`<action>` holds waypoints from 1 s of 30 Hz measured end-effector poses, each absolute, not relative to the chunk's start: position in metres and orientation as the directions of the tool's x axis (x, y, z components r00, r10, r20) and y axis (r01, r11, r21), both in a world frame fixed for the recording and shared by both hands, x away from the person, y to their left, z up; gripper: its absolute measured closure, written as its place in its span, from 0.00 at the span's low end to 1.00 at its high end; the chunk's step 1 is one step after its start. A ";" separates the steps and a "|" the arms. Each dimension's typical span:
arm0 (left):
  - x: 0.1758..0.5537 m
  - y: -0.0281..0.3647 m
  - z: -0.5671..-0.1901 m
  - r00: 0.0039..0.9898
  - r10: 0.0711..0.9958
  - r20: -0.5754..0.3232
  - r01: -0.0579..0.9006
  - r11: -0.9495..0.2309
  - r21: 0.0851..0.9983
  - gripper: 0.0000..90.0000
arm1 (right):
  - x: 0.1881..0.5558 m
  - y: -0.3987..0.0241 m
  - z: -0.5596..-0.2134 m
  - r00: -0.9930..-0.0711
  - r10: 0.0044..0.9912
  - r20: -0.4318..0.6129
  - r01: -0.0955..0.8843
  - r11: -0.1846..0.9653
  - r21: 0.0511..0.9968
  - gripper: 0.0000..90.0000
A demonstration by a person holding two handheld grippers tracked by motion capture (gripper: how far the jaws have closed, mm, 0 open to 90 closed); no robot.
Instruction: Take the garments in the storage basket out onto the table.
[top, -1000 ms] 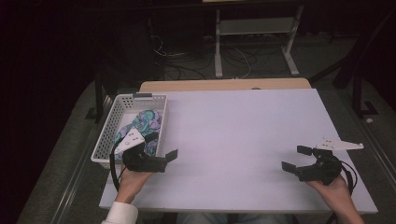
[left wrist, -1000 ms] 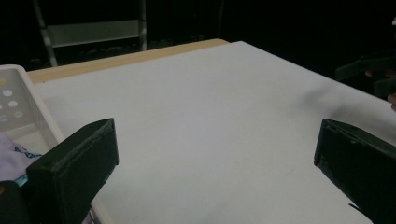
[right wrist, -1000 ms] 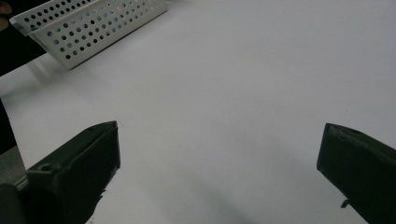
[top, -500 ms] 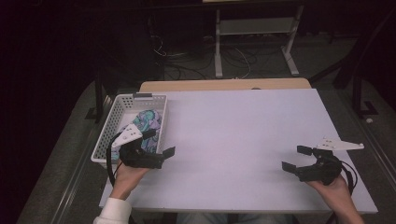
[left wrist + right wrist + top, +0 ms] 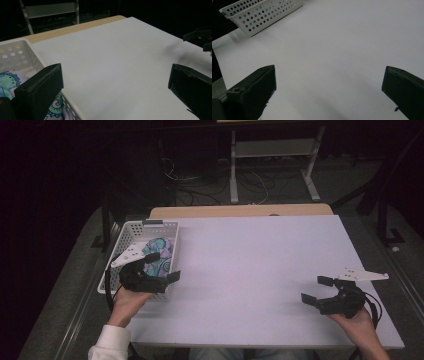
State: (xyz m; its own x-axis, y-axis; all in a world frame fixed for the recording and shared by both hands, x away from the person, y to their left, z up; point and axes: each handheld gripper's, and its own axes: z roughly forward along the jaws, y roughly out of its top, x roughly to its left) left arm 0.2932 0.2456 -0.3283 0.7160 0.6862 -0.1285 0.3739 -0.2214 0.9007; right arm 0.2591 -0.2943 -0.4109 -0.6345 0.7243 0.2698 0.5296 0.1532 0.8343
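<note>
One white perforated basket (image 5: 129, 232) at the table's left edge, its long side running away from the person, holding one bundle of patterned cloth (image 5: 159, 251) in teal, purple and white swirls. Seen again in the left gripper view as a holed white wall (image 5: 23, 58) with the cloth (image 5: 8, 78) tucked behind the near jaw, and in the right gripper view as a tilted-looking holed tray (image 5: 265, 12) at the far corner.

Two tools. Left tool (image 5: 162, 266) held over the basket's near end, jaws spread wide, one above the cloth and the other past the basket's right rim above the bare table; nothing between them. Right tool (image 5: 316, 290) held low over the table's near right corner, well apart from the basket, jaws likewise spread wide and gripping nothing. One grey three-cornered plate on top of each. Two hands, one white sleeve (image 5: 111, 342) at bottom left.

One table (image 5: 260, 265), white and plain on top, with a strip of pale wood (image 5: 240, 211) along its far edge. Dark room beyond; grey floor, a white metal frame (image 5: 272, 150) and loose cables (image 5: 175, 175) behind the table. No readable writing or labels.
</note>
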 end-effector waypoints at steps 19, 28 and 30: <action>0.314 0.254 -0.322 0.699 0.704 -0.127 0.410 -0.248 0.878 0.00 | 0.260 -0.296 -0.411 -0.630 0.727 0.274 0.533 0.148 0.833 0.00; 0.322 0.263 -0.320 0.679 0.722 -0.134 0.431 -0.244 0.869 0.00 | 0.261 -0.296 -0.412 -0.630 0.726 0.276 0.536 0.150 0.831 0.00; 0.324 0.265 -0.321 0.674 0.726 -0.137 0.437 -0.242 0.866 0.00 | 0.261 -0.296 -0.412 -0.629 0.726 0.277 0.539 0.151 0.829 0.00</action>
